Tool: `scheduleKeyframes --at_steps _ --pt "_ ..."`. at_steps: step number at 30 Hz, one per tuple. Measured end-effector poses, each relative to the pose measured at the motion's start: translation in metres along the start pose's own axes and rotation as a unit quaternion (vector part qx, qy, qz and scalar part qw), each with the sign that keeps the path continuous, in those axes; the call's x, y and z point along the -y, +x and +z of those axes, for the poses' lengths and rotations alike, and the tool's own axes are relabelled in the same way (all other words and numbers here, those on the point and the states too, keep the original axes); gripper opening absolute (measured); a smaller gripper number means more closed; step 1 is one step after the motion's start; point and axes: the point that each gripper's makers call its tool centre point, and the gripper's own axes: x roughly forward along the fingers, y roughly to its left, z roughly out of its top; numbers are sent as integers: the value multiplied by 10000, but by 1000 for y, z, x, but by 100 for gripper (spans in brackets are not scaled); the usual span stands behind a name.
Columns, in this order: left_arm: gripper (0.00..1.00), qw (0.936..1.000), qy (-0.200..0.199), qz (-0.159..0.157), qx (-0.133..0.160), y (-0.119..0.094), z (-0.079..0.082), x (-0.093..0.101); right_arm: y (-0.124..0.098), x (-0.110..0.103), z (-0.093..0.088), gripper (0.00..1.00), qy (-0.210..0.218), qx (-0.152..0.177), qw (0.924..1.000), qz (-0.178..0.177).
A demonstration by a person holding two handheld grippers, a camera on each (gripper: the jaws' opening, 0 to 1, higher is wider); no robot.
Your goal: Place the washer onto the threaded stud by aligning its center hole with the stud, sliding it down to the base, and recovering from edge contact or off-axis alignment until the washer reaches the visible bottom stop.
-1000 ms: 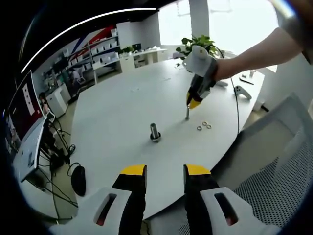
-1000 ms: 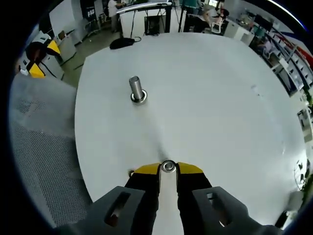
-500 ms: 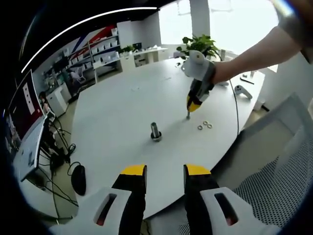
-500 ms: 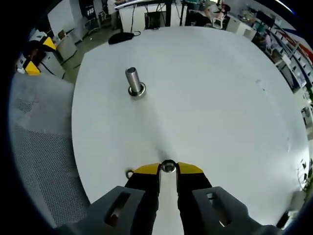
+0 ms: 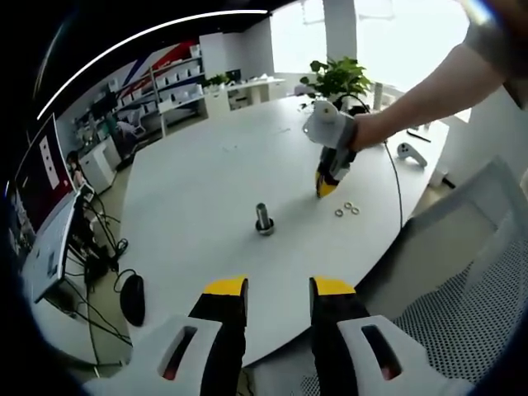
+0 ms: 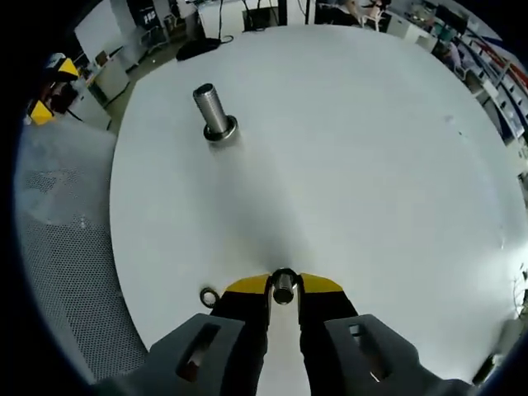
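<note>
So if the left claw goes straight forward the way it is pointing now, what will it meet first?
Probably the threaded stud, which stands upright on the white table almost straight ahead of the open left claw. Nothing lies between them on the bare tabletop, though depth is hard to judge.

left gripper view: from off the tabletop (image 5: 190, 190) edge, far; right gripper view: close above it; shared, the stud (image 5: 263, 219) (image 6: 214, 112).

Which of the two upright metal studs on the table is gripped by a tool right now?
The thin stud between the right tool's yellow tips; the thicker stud stands free mid-table.
</note>
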Motion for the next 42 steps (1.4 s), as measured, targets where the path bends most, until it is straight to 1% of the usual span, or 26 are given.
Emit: scheduleKeyframes --at_steps 6,9,14,19,21,24,31,36,38,39,40,41,42 --pt "28 10000 -13 -11 -7 0 0 0 1 0 -1 15 92 -12 10000 21" --pt "28 10000 -1 -6 -15 0 0 0 4 1 -5 16 96 -61 9999 30" --pt "28 10000 -24 -24 -12 0 0 0 0 2 -8 15 148 -55 9999 41" --pt "28 10000 3 -40 -25 1 -1 1 -7 3 -13 15 272 31 9996 11" --pt "28 10000 -1 -52 -30 1 -1 1 -9 0 -18 16 294 40 9996 21" --pt "28 10000 31 -64 -52 1 -2 2 -10 -2 -30 16 292 -43 9996 37" --pt "28 10000 40 -69 -58 1 -2 2 -17 -11 -43 16 200 -80 9997 98" --pt "28 9999 47 -66 -60 1 -2 2 -22 -16 -46 17 219 -52 9997 135" --pt "28 9999 64 -74 -54 1 -1 3 -24 -21 -46 17 192 -18 9997 163" --pt "28 9999 74 -78 -55 1 -2 3 -23 -26 -46 18 192 4 9995 238" --pt "28 9999 78 -82 -60 1 -2 3 -23 -31 -47 18 153 -18 9994 317" --pt "28 9999 87 -85 -66 1 -2 3 -23 -34 -51 18 14 -107 9994 338" --pt "28 9999 93 -82 -71 1 -2 3 -23 -32 -53 18 -97 -160 9994 290"
